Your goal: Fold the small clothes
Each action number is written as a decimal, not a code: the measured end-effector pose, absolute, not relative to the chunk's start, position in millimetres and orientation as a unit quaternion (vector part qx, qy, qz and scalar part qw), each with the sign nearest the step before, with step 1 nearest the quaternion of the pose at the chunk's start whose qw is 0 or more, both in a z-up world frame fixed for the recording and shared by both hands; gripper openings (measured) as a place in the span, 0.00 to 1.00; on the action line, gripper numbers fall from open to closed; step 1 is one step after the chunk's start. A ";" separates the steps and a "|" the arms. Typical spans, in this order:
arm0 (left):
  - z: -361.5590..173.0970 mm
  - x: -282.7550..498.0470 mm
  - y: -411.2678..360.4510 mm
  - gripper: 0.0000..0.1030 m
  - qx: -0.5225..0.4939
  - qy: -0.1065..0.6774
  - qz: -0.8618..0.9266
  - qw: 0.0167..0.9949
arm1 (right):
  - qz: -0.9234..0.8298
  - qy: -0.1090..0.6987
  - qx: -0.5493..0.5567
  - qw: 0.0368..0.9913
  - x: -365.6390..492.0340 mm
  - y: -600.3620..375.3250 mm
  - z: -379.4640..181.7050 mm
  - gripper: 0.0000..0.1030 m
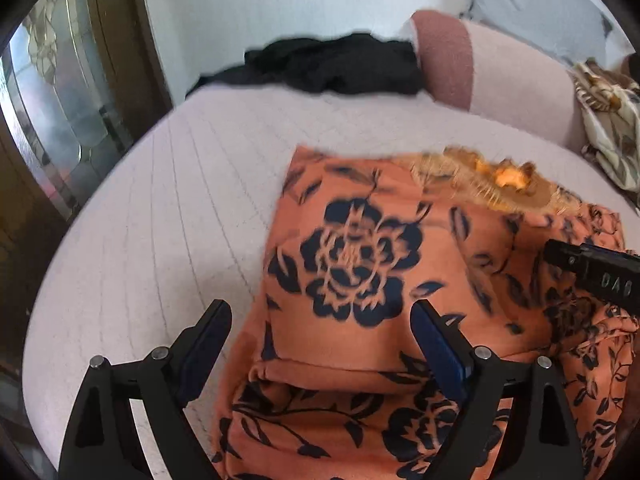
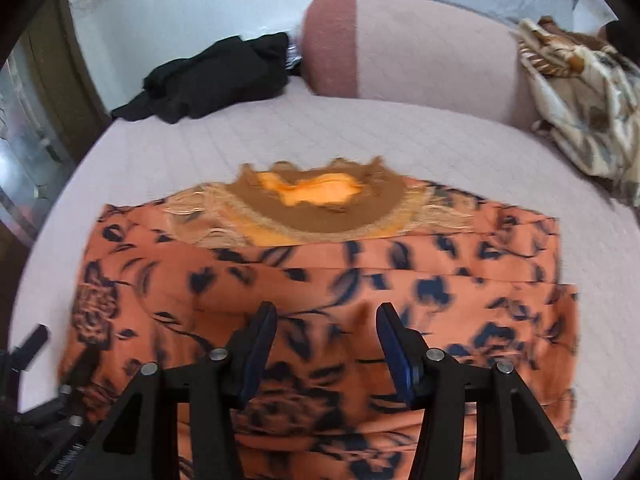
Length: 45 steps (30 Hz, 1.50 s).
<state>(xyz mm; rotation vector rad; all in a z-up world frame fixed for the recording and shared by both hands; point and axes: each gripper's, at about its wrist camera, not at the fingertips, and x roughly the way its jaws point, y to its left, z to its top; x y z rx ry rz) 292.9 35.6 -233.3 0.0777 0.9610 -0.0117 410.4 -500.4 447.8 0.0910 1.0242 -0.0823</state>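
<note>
I see the orange floral garment partly folded on the bed; further folds remain; left tongs wide, right tongs half-open, both empty.

The pale quilted bed lies bare in a broad band between the orange flowered garment and the far end, and along the garment's left side. At the far end, a black heap of clothing sits left, a pink bolster across the middle, and a cream patterned cloth crowds the far right. A wooden door stands beyond the left edge.
</note>
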 end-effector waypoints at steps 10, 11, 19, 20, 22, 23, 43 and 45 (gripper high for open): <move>-225.7 295.7 70.1 0.90 -0.046 0.456 -0.004 0.889 | -0.037 0.485 0.052 0.872 390.4 -517.4 450.7 0.53; -223.4 294.6 76.8 0.90 -0.063 0.454 -0.004 0.889 | -0.043 0.476 0.052 0.877 379.8 -529.0 458.8 0.53; -246.5 290.2 80.6 0.92 -0.033 0.472 0.004 0.881 | -0.108 0.453 0.122 0.877 318.6 -651.3 463.1 0.53; -244.6 289.2 80.9 0.93 -0.032 0.467 0.007 0.884 | -0.115 0.461 0.135 0.869 312.8 -662.9 455.8 0.53; -241.2 288.6 84.5 0.93 -0.043 0.478 0.005 0.877 | -0.130 0.500 0.152 0.843 308.3 -684.2 431.4 0.53; -238.9 287.4 87.0 0.93 -0.050 0.478 0.006 0.877 | -0.124 0.501 0.164 0.841 306.3 -690.5 425.0 0.55; -213.0 308.8 98.6 0.93 -0.031 0.441 0.065 0.894 | -0.116 0.449 0.149 0.873 378.4 -672.0 440.5 0.49; -209.3 307.9 102.6 0.93 -0.025 0.434 0.072 0.898 | -0.077 0.449 0.143 0.878 393.5 -642.9 451.0 0.49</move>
